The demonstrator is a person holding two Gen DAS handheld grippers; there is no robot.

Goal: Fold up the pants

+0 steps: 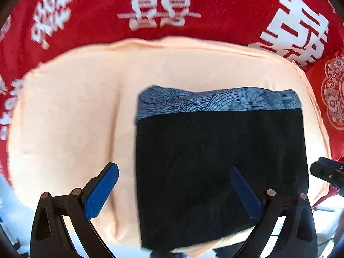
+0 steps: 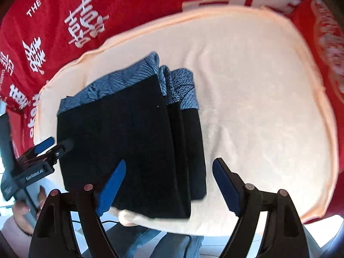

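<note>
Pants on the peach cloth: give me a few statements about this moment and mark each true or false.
1. The pants lie folded into a compact stack with a blue patterned band at the far end. True.
2. The left gripper is shut on the pants. False: its jaws stand wide apart, holding nothing.
3. The pants rest on a peach cloth spread over a red cover with white characters. True.
4. The right gripper is clamped on the peach cloth. False: its jaws are open and grip nothing.
5. The pants are spread out flat at full length. False: the right wrist view shows several layers stacked at the fold's edge.
</note>
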